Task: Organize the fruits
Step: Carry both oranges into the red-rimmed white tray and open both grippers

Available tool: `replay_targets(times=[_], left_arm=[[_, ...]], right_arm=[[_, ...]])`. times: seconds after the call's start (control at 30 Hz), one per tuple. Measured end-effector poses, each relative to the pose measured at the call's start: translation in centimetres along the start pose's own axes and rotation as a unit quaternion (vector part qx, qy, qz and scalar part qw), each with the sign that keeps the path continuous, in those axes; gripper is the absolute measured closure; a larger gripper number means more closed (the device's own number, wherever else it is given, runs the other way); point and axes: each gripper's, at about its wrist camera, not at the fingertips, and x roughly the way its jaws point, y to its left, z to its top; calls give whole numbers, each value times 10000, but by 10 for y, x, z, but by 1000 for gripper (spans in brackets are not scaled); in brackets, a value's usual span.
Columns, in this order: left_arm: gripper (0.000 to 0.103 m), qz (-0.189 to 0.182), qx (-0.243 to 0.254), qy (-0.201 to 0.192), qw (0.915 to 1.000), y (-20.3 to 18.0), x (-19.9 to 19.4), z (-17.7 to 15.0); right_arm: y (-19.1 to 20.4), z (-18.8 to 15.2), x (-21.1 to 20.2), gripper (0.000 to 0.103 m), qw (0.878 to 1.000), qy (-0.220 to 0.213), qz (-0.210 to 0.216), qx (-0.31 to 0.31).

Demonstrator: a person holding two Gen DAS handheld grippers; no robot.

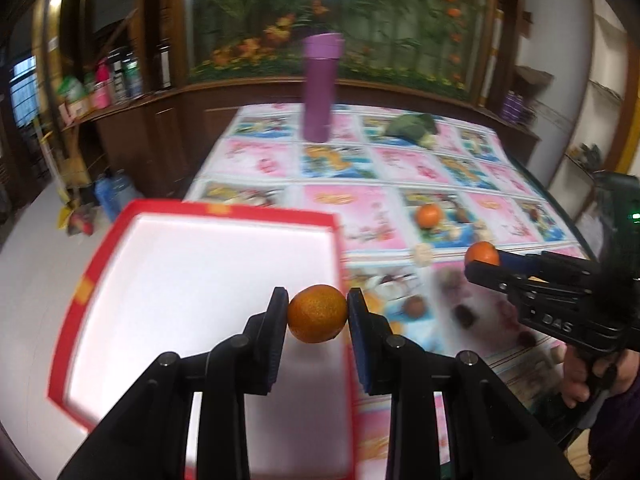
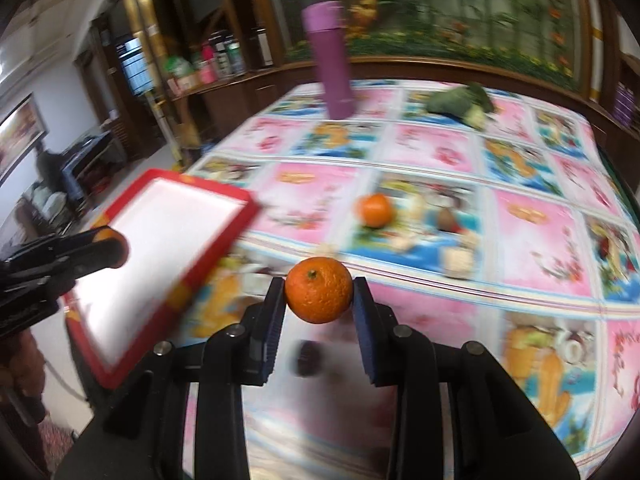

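Note:
My left gripper (image 1: 318, 300) is shut on an orange mandarin (image 1: 317, 313) and holds it over the right edge of a red-rimmed box with a white inside (image 1: 192, 280). My right gripper (image 2: 320, 292) is shut on a second mandarin (image 2: 319, 295) above the patterned tablecloth. That gripper also shows in the left wrist view (image 1: 486, 266), still holding its mandarin (image 1: 482, 253). A third mandarin (image 2: 374, 210) lies loose on the table, also in the left wrist view (image 1: 429, 216). The left gripper shows at the left edge of the right wrist view (image 2: 108, 248).
A tall purple flask (image 1: 320, 86) stands at the far side of the table. A green vegetable (image 1: 414, 127) lies at the far right. The box (image 2: 168, 256) sits at the table's left edge. A small dark item (image 2: 308, 356) lies under my right gripper.

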Motion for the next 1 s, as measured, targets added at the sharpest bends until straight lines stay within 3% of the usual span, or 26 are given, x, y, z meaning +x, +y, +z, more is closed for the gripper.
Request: replay_targets(times=[0.2, 0.43, 0.6, 1.0], left_arm=[[74, 293, -340, 105, 9989, 39, -3, -21], [74, 596, -606, 231, 9961, 74, 1, -36], [74, 706, -736, 343, 9942, 90, 5, -45], [73, 1117, -774, 435, 9898, 105, 11, -52]], right_arm=[[69, 1, 25, 67, 9973, 195, 364, -603], [116, 3, 64, 67, 9923, 596, 816, -714], [136, -3, 79, 67, 9894, 843, 889, -786], [150, -15, 82, 67, 9871, 983, 802, -975]])
